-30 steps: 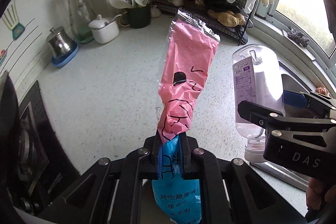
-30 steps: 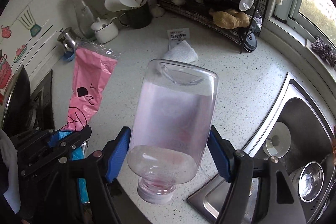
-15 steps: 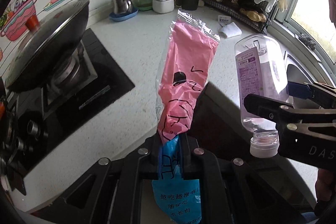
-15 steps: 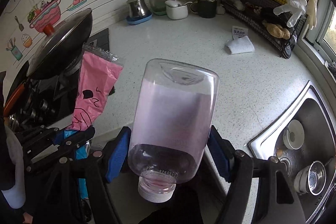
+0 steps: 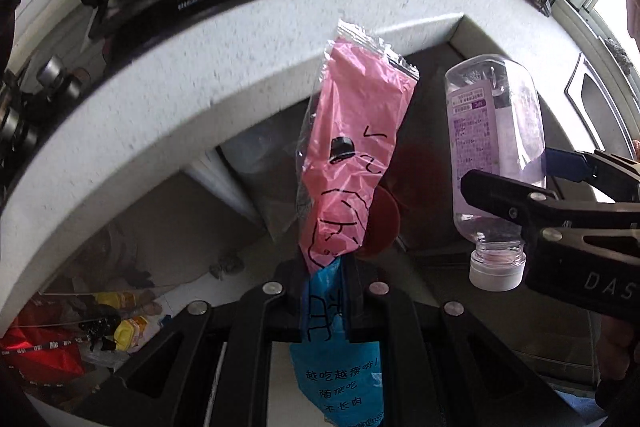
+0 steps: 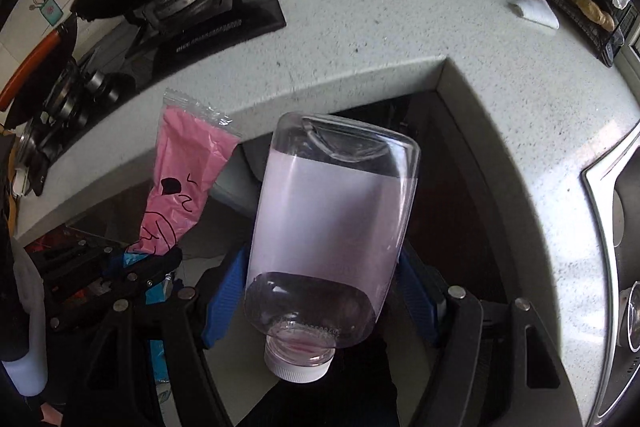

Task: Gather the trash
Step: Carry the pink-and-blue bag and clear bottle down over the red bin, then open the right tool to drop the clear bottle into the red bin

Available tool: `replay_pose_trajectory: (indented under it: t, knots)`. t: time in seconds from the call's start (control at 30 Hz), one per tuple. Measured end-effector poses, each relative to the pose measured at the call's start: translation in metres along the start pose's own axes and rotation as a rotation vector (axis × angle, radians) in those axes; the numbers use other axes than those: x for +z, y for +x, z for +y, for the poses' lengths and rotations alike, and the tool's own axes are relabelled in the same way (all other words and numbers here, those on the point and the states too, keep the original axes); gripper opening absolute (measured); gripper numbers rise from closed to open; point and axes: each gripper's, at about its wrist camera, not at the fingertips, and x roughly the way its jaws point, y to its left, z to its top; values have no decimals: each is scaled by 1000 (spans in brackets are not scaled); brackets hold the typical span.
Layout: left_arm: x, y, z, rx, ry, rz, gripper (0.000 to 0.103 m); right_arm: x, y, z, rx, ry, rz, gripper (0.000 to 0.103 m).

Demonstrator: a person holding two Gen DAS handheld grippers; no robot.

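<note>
With the left tongs (image 5: 324, 291) pinching the pink wrapper (image 5: 352, 155) and the right tongs (image 6: 320, 303) clamping the clear bottle (image 6: 328, 227), both beyond the desk (image 6: 400, 19) edge, release only once squarely above a bin.

A crinkled pink-and-blue plastic wrapper (image 5: 352, 163) with black markings and a clear sealed edge stands up from the pinch at its blue end. Beside it, a clear, nearly empty bottle (image 6: 328, 231) with a white cap hangs cap-down, gripped across its body.

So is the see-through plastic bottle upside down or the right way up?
Upside down. The clear plastic bottle has its white screw cap at the bottom and its base on top, clamped in the right gripper.
</note>
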Motion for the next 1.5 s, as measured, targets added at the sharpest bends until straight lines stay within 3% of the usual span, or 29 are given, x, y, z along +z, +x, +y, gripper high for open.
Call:
replay_pose_trajectory:
  t: [0.3,0.57,0.87,1.13,1.3,1.4,1.5]
  knots:
    - [-21,103,11,11,-39,75,10,-16,111,-16,9,-4,92,69]
    - [-26,215,17,54,-38,89,10,-25,228,-35,13,30,111,69]
    - [-51,317,17,38,-4,123,10,-48,342,-57,12,65,114,68]
    - [-59,350,14,52,43,138,10,-64,377,-75,-5,99,133,68]
    - [-62,354,3,63,76,157,10,-84,372,-82,-28,65,174,69]
    - [-60,347,-5,59,101,170,10,-88,364,-88,-41,84,160,81]
    - [-57,338,-12,40,143,156,10,-91,352,-93,-33,101,134,87]
